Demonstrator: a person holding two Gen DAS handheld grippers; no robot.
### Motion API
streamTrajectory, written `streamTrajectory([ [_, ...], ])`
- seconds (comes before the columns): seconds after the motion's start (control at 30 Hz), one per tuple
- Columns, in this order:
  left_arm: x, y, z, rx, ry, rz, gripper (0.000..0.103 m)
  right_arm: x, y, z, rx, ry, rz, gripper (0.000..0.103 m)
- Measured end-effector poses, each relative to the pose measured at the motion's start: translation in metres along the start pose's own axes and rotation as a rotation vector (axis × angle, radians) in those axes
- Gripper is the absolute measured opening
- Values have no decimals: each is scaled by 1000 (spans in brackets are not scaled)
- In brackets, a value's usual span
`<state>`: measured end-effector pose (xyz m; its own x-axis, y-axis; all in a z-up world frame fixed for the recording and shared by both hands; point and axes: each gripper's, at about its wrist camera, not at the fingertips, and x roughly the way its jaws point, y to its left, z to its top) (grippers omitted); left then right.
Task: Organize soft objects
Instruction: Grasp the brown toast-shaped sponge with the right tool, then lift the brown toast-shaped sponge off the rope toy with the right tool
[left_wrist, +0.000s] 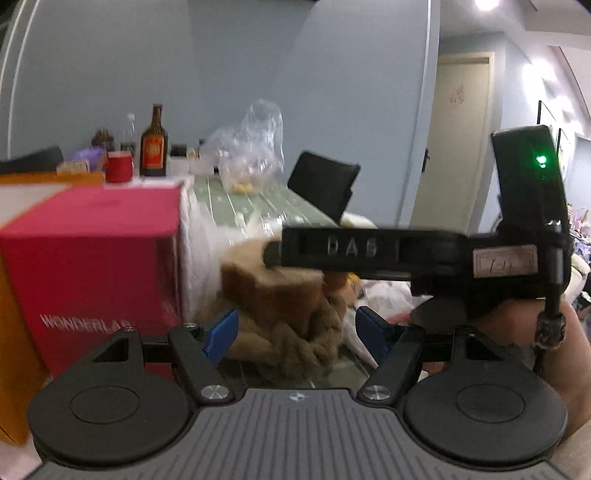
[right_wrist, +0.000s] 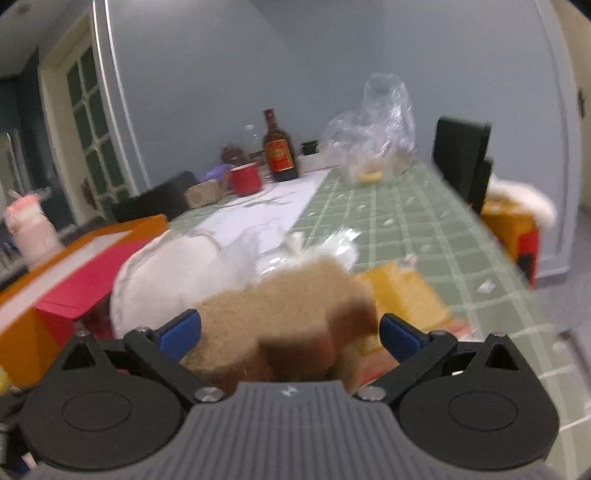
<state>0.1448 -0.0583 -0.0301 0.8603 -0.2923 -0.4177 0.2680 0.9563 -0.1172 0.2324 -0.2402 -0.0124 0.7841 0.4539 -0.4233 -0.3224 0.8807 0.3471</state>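
In the left view only, right gripper (left_wrist: 273, 254) over brown plush (left_wrist: 280, 295).

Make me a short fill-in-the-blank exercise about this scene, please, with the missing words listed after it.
1. The mug beside the brown bottle is ____ in colour.
2. The word printed on the pink box begins with the letters ____.
3. The jaws of the left gripper stand ____, with the brown plush toy beyond them.
4. The tablecloth is pale ____ with a grid of light lines.

Missing words: red; WONDER; open; green
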Motion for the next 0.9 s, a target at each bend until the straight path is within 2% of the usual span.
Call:
streamTrajectory([
  [0.07,2,0,-3,-4,23,-11,85,1,-1,1,6,-12,4,100],
  [0.2,6,0,-7,7,37,24,85,6,5,-2,8,0,39,101],
  [0.43,10,6,-5,-19,60,8,84,14,-9,0,146,-6,113,99],
  [0.5,10,8,-3,-25,52,13,84,9,-11,0,163,-29,110,86],
  [0.57,10,12,-2,-40,36,26,84,1,-12,-2,186,-76,107,63],
  [0.73,11,16,-2,-71,47,17,84,-8,-14,-1,206,-155,153,45],
  [0.9,15,12,-3,-26,50,38,84,-19,-16,1,217,-237,222,38],
])
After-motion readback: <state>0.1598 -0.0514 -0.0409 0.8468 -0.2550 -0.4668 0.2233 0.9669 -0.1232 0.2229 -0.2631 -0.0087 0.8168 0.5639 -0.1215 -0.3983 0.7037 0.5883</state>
